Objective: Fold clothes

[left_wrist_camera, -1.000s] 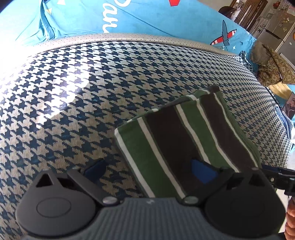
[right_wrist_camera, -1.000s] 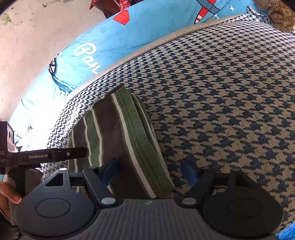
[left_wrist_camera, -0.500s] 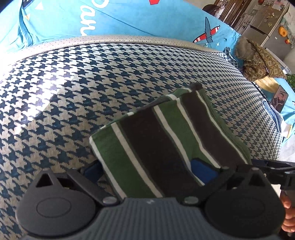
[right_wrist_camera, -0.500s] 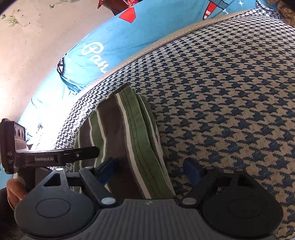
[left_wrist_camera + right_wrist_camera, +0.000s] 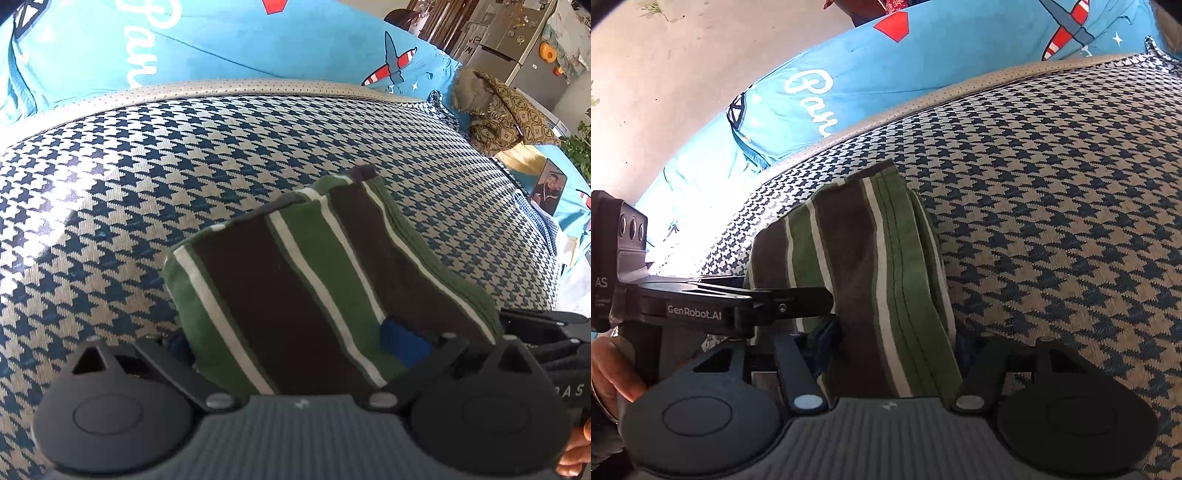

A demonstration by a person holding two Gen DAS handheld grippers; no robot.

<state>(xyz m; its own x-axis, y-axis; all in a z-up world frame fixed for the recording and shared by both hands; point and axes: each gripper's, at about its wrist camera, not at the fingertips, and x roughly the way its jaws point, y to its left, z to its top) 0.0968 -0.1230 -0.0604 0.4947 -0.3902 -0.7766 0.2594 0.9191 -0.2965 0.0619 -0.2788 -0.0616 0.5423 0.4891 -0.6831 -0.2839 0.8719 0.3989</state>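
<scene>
A folded garment (image 5: 295, 280) with green, brown and white stripes lies on the houndstooth cover (image 5: 147, 177). My left gripper (image 5: 290, 339) is open at its near edge. The right blue pad (image 5: 402, 343) rests on top of the cloth, and the left pad is mostly hidden behind it. In the right wrist view the garment (image 5: 871, 266) fills the gap of my open right gripper (image 5: 897, 339). Its left pad (image 5: 827, 332) sits beside the cloth, and the right pad is hidden. The left gripper (image 5: 798, 306) reaches over the garment's left side.
A blue sheet (image 5: 221, 44) with plane prints runs along the far edge of the cover. A brown patterned bundle (image 5: 498, 110) lies at the far right, with a fridge (image 5: 517, 48) beyond. A hand (image 5: 613, 373) holds the left gripper.
Both grippers have moved forward onto the garment, so its near edge now lies between each pair of fingers. The finger spacing looks unchanged.
</scene>
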